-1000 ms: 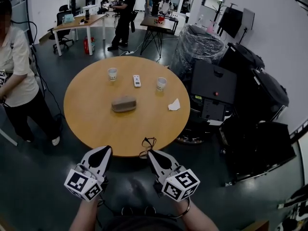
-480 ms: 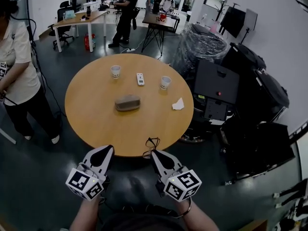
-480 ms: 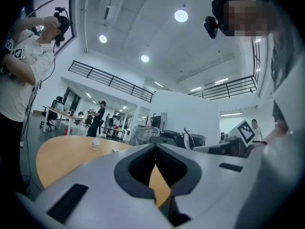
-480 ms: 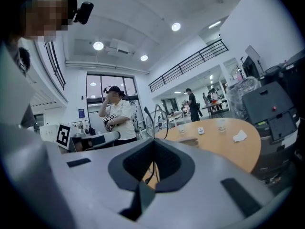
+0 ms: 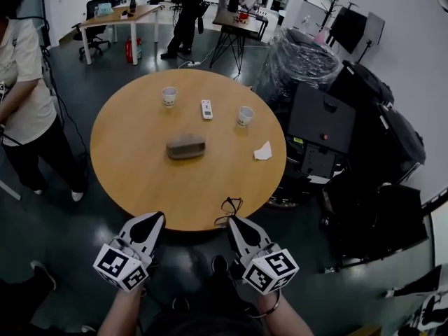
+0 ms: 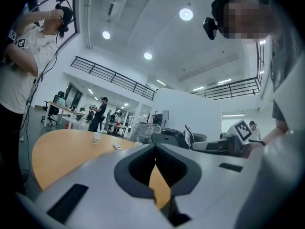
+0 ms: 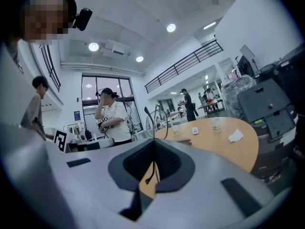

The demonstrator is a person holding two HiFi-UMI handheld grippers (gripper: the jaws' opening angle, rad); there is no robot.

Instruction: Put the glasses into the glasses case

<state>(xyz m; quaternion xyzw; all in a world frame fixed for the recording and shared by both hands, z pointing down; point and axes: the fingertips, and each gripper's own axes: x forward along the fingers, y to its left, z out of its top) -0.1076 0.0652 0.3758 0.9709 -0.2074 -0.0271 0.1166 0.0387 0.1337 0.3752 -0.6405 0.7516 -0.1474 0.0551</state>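
right hand-held gripper (image 5: 232,220): I see its jaws clamped on the glasses (image 5: 229,207), which stand up over the near edge of the desk (image 5: 133,187).
left hand-held gripper (image 5: 156,217): jaws together, nothing between them.
glasses case (image 5: 185,146): mid-desk, well apart from the glasses.

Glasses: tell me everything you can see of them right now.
The glasses have a thin, dark wire frame and lenses that look clear. The right gripper is shut on one thin arm, so the frame stands up from its tips, at the near edge of the round wooden table. Nothing else touches them.
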